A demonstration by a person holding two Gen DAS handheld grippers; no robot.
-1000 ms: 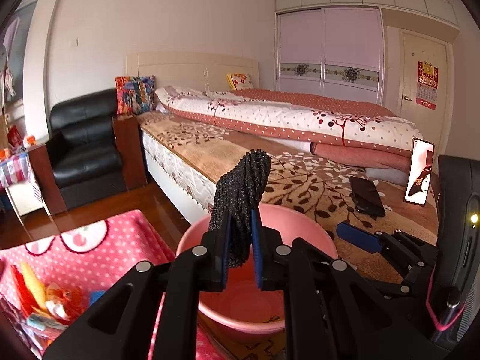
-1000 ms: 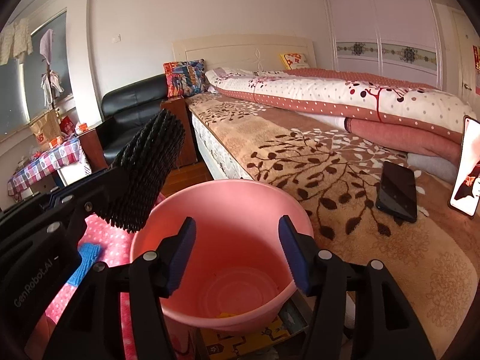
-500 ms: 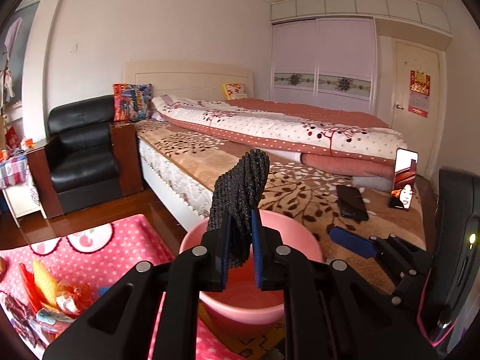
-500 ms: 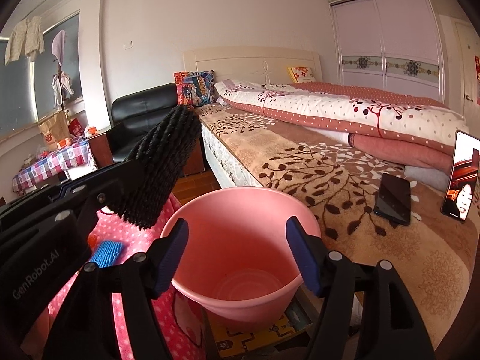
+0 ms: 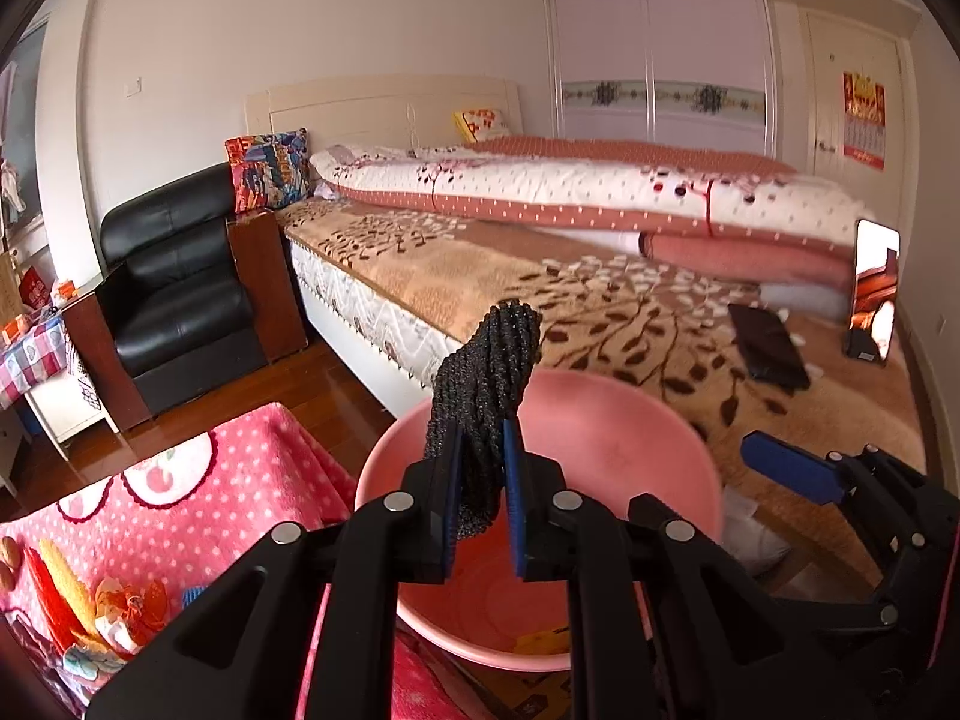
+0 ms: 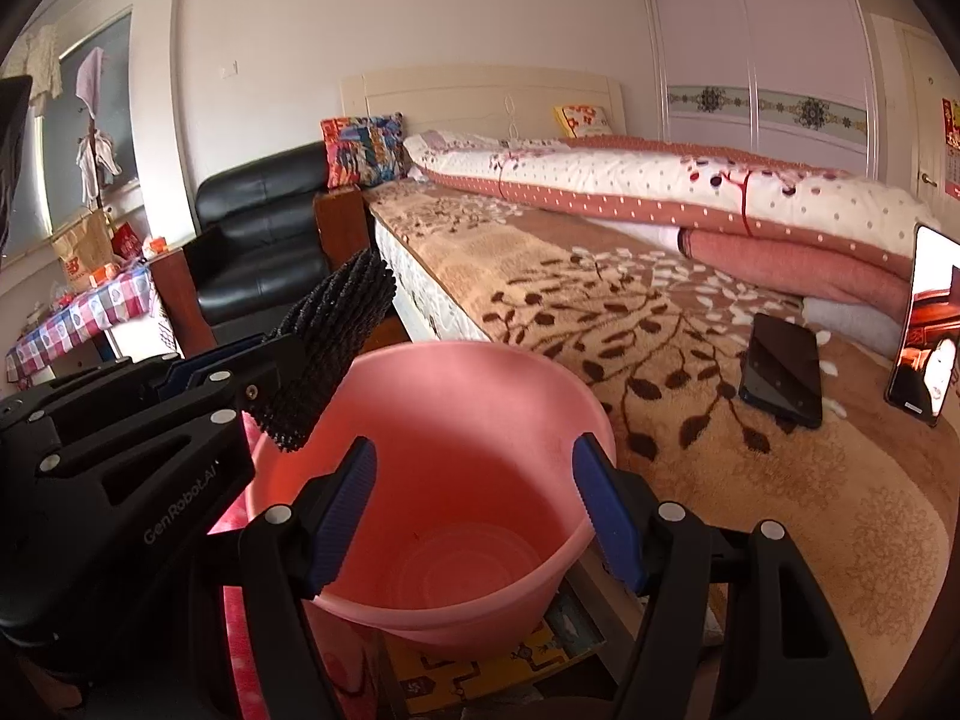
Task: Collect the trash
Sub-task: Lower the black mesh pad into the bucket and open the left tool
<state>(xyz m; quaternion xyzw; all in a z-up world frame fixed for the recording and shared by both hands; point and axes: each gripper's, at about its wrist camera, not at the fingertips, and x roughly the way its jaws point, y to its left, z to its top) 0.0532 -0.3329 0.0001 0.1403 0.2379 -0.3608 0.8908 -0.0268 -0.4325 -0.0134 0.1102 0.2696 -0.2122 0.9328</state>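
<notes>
- Your left tongs [image 5: 483,498] are clamped on that black, knobbly foam-mesh sleeve [image 5: 483,396], which sticks up past the tips, right over the near rim of the round pink plastic basin [image 6: 480,468].
- Your right tongs [image 6: 474,516] are spread apart with nothing between them, hanging over the basin's mouth; they've just been opening.
- The basin sits just beside the bed with the brown leaf-print blanket [image 6: 690,360].

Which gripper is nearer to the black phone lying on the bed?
Right. The right gripper hangs above the pink basin, beside the black phone; the left gripper is farther away.
</notes>
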